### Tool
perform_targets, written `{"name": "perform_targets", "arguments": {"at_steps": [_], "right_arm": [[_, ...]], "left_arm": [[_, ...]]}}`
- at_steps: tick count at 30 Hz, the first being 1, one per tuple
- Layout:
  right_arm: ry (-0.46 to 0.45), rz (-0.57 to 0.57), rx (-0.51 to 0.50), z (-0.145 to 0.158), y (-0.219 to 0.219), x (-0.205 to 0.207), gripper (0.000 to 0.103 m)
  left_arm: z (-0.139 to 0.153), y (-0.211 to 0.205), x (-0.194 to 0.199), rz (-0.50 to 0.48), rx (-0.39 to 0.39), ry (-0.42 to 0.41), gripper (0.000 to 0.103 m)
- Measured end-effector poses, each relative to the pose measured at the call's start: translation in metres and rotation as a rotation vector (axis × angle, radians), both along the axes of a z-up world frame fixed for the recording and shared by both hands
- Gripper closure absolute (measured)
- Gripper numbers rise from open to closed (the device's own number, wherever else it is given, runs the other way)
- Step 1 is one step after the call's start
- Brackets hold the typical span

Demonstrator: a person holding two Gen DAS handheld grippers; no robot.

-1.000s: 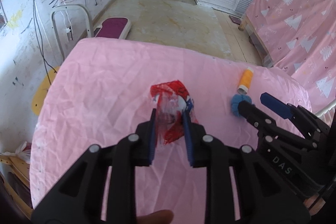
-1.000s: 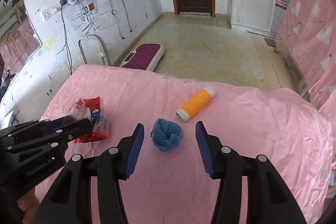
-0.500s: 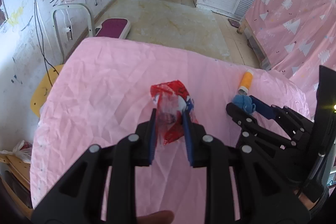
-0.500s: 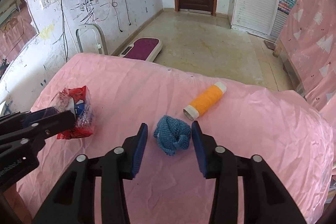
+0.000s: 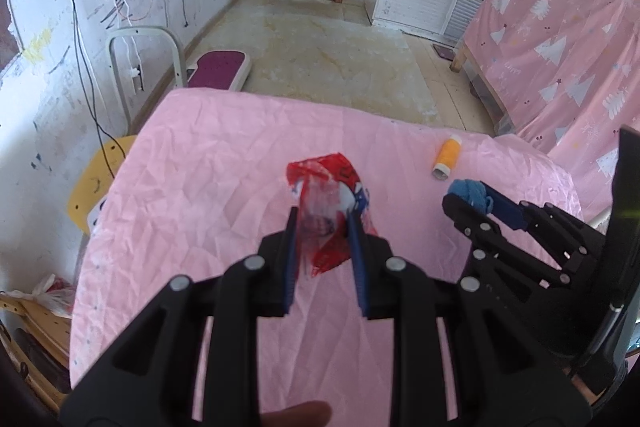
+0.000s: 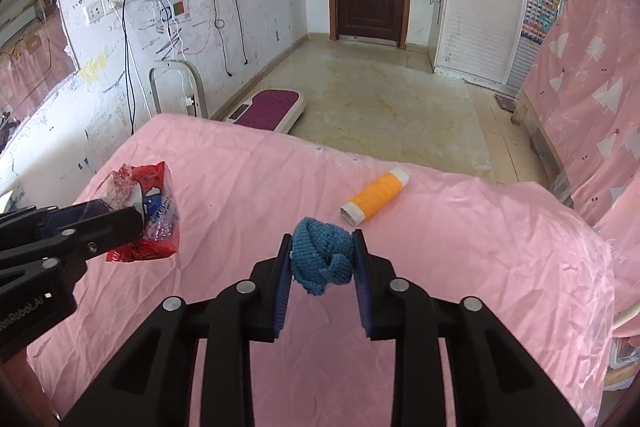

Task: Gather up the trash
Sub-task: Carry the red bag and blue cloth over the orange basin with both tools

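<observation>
My left gripper [image 5: 323,217] is shut on a crumpled red, white and blue plastic wrapper [image 5: 326,195] and holds it above the pink bedsheet [image 5: 208,187]; the wrapper also shows in the right wrist view [image 6: 150,211]. My right gripper [image 6: 322,241] is shut on a blue knitted ball [image 6: 322,257], lifted off the sheet; the ball also shows in the left wrist view [image 5: 468,191]. An orange thread spool [image 6: 374,199] lies on the sheet beyond the ball, and in the left wrist view [image 5: 447,159] it lies to the far right.
The bed's far edge drops to a tiled floor [image 6: 380,107]. A purple and white scale [image 6: 272,109] and a white metal frame [image 6: 176,87] stand by the left wall. A pink-draped bed [image 6: 592,67] is on the right. A yellow chair [image 5: 94,183] stands left of the bed.
My right gripper has closed around the blue knitted ball and lifted it. My left gripper still holds the wrapper, raised slightly.
</observation>
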State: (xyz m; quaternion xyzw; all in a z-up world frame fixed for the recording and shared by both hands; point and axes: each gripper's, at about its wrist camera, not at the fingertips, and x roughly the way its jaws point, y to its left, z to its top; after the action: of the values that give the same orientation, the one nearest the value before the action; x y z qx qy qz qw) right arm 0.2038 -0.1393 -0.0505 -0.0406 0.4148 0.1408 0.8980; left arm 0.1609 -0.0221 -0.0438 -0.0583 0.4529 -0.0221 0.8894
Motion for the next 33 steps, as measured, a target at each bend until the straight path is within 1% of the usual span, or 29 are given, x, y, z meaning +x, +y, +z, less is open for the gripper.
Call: {"name": "perform_targets", "arguments": {"at_steps": [9, 13, 16, 25, 33], "right_arm": [[-0.093, -0.051, 0.05, 0.034, -0.037, -0.044, 0.085], [-0.142, -0.093, 0.065, 0.049, -0.064, -0.068, 0.085], [-0.169, -0.126, 0.076, 0.057, -0.087, -0.083, 0.085], [-0.233, -0.245, 0.111, 0.068, -0.159, -0.126, 0.085], [-0.269, -0.377, 0.118, 0.062, -0.225, -0.158, 0.085]], "left_arm": [[0.025, -0.027, -0.027, -0.044, 0.019, -0.066, 0.081], [0.04, -0.048, -0.045, -0.093, 0.013, -0.122, 0.081], [0.048, -0.066, -0.055, -0.13, 0.026, -0.145, 0.081], [0.056, -0.129, -0.077, -0.245, 0.074, -0.169, 0.081], [0.053, -0.182, -0.088, -0.338, 0.107, -0.159, 0.081]]}}
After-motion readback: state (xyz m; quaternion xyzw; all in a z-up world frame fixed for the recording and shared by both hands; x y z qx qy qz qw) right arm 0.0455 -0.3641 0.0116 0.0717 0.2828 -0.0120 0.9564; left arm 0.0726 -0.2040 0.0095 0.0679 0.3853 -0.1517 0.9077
